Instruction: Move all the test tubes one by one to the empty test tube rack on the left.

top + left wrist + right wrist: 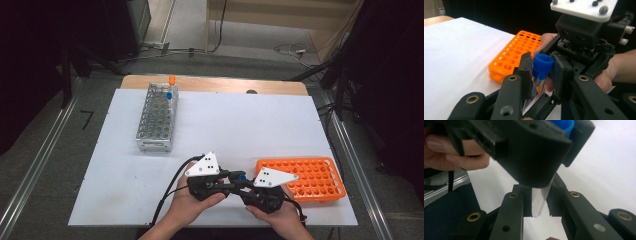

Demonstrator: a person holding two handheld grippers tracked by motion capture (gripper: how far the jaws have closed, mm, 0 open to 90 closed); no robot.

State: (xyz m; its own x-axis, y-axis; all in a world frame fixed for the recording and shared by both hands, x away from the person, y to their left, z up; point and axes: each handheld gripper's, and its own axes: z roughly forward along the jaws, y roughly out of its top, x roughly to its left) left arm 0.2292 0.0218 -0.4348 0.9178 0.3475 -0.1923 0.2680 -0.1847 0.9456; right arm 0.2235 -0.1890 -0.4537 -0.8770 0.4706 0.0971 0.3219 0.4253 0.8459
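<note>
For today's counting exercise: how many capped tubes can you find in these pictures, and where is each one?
3. A blue-capped tube is held between the two grippers near the orange rack. An orange-capped tube and a second blue-capped tube stand at the metal rack's far end. Others may be hidden.

Two racks [157, 116], three tubes [540, 68]

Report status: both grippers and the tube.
Left gripper shut on blue-capped tube at the cap. Right gripper shut on its lower end. Nothing in the way.
</note>
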